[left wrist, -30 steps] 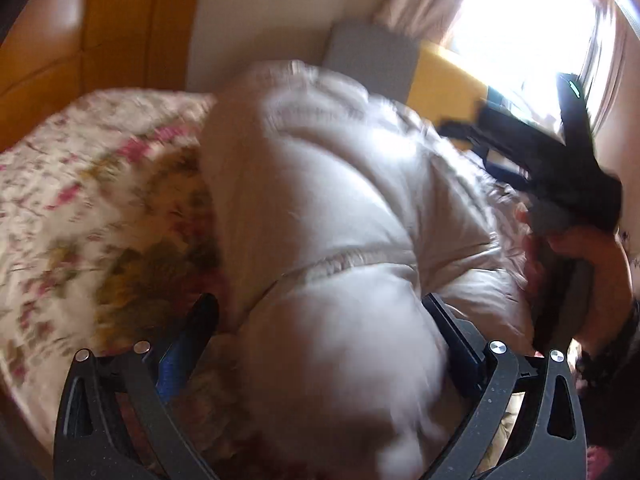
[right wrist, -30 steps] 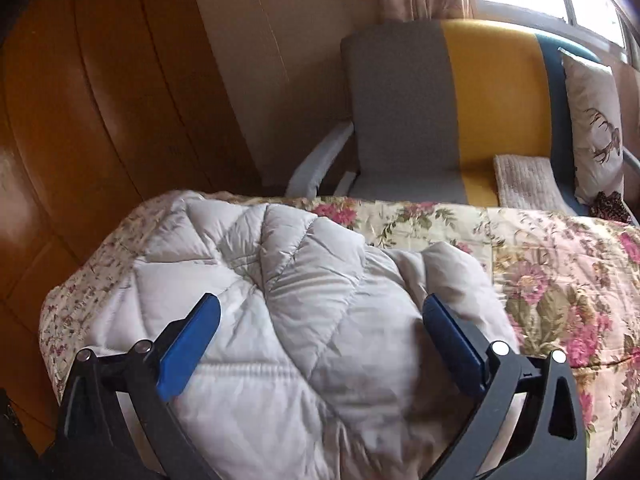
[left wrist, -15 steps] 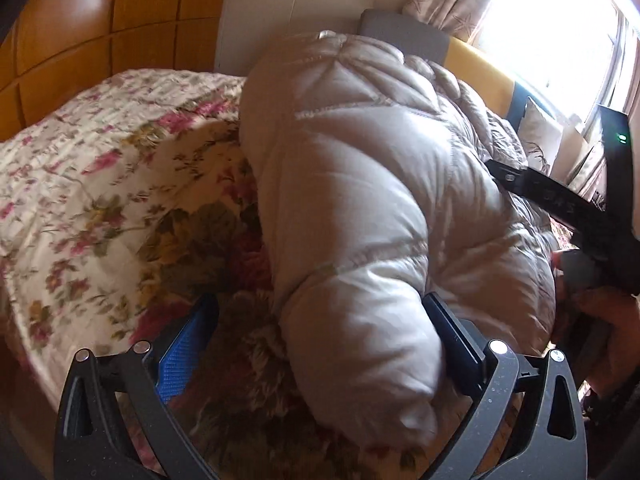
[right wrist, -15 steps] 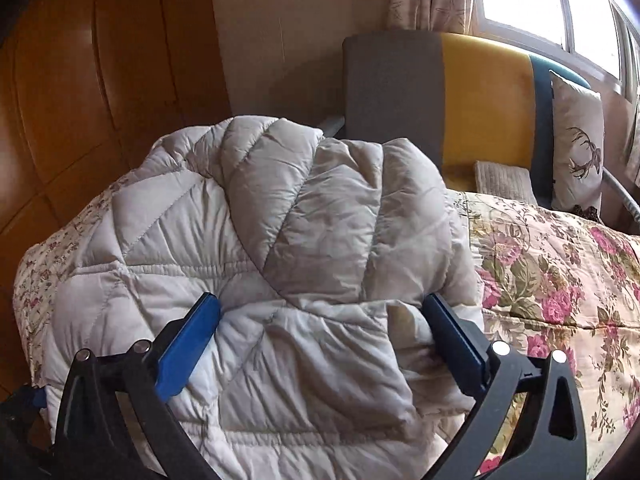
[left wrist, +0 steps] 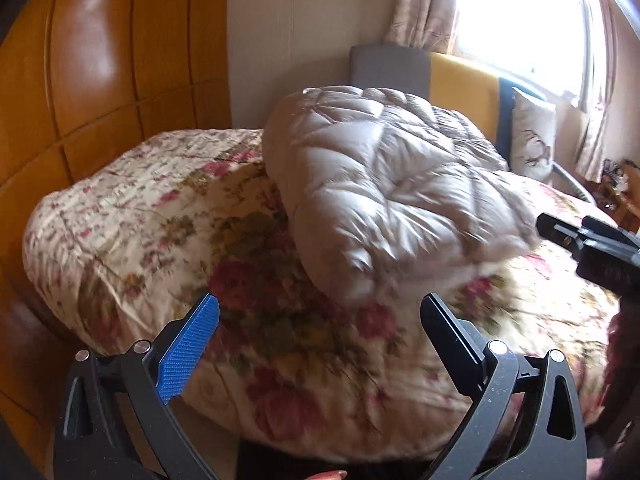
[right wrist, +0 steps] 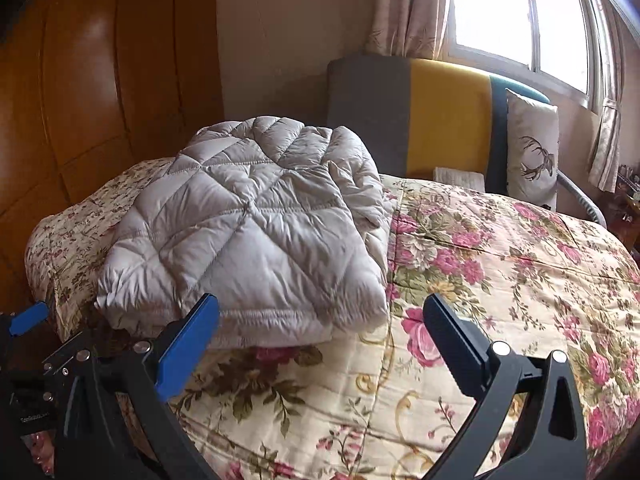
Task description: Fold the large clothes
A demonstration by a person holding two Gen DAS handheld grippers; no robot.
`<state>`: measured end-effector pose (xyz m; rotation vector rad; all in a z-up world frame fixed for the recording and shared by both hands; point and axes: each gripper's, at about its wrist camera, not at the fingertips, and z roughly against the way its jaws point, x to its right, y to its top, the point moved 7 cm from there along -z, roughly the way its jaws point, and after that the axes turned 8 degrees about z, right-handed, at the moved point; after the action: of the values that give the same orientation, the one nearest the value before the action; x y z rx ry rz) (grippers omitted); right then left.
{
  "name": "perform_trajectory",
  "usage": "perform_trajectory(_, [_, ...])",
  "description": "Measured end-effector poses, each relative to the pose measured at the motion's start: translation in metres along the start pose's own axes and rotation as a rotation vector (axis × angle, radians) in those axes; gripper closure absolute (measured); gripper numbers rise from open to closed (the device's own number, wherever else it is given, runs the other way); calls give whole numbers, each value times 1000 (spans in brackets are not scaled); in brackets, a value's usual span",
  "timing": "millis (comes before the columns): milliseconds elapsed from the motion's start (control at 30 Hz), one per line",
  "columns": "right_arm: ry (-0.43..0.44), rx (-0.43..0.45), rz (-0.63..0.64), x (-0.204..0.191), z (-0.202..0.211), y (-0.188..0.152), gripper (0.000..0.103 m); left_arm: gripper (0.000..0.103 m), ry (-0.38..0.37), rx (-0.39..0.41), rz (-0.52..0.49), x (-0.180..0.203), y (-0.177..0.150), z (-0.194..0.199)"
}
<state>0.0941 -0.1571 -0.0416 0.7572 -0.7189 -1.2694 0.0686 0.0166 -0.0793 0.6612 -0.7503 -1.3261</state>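
A pale grey quilted puffer jacket [right wrist: 256,236] lies folded in a thick bundle on the floral bedspread [right wrist: 500,264], near the bed's left corner. It also shows in the left wrist view [left wrist: 392,200], slightly blurred. My left gripper [left wrist: 320,332] is open and empty, a short way back from the jacket's near edge. My right gripper [right wrist: 322,330] is open and empty, just in front of the jacket's near hem. The right gripper's body [left wrist: 592,244] shows at the right edge of the left wrist view. The left gripper's blue fingertip [right wrist: 28,316] shows at the left edge of the right wrist view.
A wooden wardrobe [right wrist: 80,88] stands left of the bed. A grey and yellow armchair [right wrist: 412,120] with a deer cushion [right wrist: 532,152] stands behind the bed under the window [right wrist: 520,20]. The bedspread [left wrist: 140,216] stretches to the right of the jacket.
Both grippers have pulled back from the jacket, which lay between their jaws before. The jacket has dropped from a raised heap into a flatter folded bundle on the bed.
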Motion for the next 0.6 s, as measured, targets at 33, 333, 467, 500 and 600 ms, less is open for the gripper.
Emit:
perform_trajectory(33, [-12,-5,-4,0,4,-6,2,3,7,8,2,0,-3,6])
perform_trajectory(333, [-45,2,-41,-3,37,-40,2,3,36,14,25,-8,-16,26])
perform_trajectory(467, [-55,-7,-10,-12,42,-50,2,3,45,1,40,-12,-19,27])
perform_trajectory(500, [-51,-8,-6,-14,43,-52,2,3,47,0,40,-12,-19,28])
perform_trajectory(600, [-39,0,1,-21,46,-52,2,3,57,5,32,-13,-21,31])
